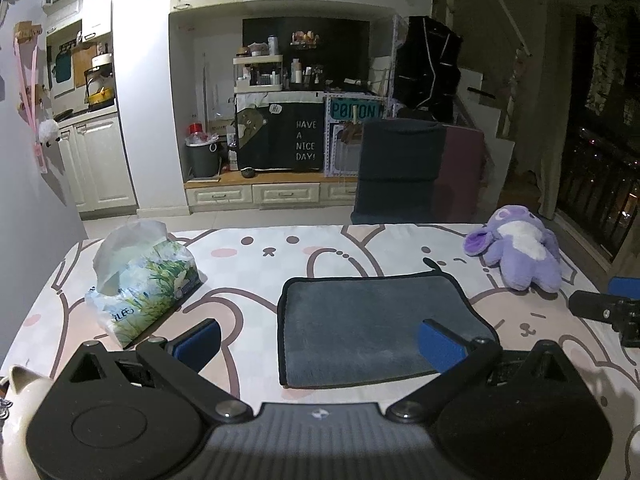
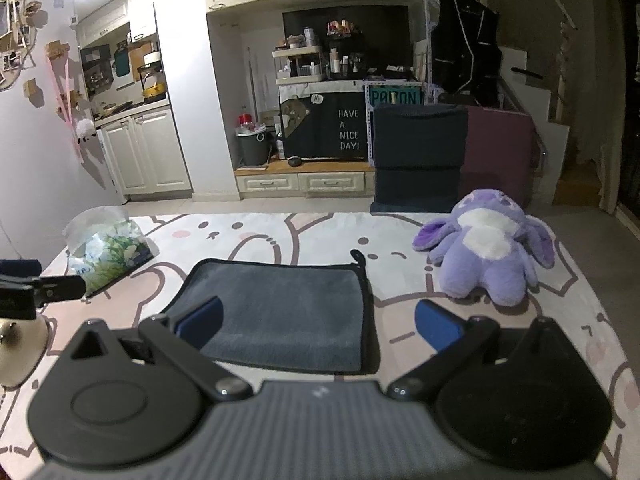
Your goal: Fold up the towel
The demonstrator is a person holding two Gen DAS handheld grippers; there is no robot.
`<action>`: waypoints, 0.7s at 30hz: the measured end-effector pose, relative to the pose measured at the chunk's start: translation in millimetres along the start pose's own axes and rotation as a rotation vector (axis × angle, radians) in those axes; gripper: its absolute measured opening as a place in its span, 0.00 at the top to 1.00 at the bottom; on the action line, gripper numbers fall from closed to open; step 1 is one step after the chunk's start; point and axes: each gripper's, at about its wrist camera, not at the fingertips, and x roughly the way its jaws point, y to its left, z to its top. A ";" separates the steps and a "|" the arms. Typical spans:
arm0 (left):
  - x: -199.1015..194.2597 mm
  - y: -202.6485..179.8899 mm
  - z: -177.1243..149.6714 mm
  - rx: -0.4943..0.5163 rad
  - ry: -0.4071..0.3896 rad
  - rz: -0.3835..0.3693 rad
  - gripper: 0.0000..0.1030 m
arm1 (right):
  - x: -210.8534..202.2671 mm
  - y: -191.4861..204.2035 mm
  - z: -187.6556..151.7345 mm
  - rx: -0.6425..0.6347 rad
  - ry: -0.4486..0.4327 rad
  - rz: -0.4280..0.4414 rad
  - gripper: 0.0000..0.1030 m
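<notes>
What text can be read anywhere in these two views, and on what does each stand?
"HAVE A NICE DAY!" on the black cloth cover under the shelf.
"Hi" in that cover's speech bubble.
Teal sign: roughly "POISON", unclear.
Tissue pack lettering: too blurred.

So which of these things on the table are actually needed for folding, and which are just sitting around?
Part of the job:
- grey towel, lying flat
- left hand-held gripper, open
- right hand-held gripper, open

Just lying about:
- tissue pack
- purple plush toy
- cream ceramic cat at the near left edge
</notes>
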 end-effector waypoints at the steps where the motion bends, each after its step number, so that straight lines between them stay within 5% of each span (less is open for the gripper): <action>1: -3.7 -0.3 -0.4 -0.002 -0.001 -0.002 0.00 | -3.3 0.1 0.2 0.000 -0.003 0.004 0.00; 21: -72.9 -13.1 -17.0 0.014 -0.050 -0.047 0.00 | -81.0 16.3 -22.9 -0.029 -0.056 0.053 0.00</action>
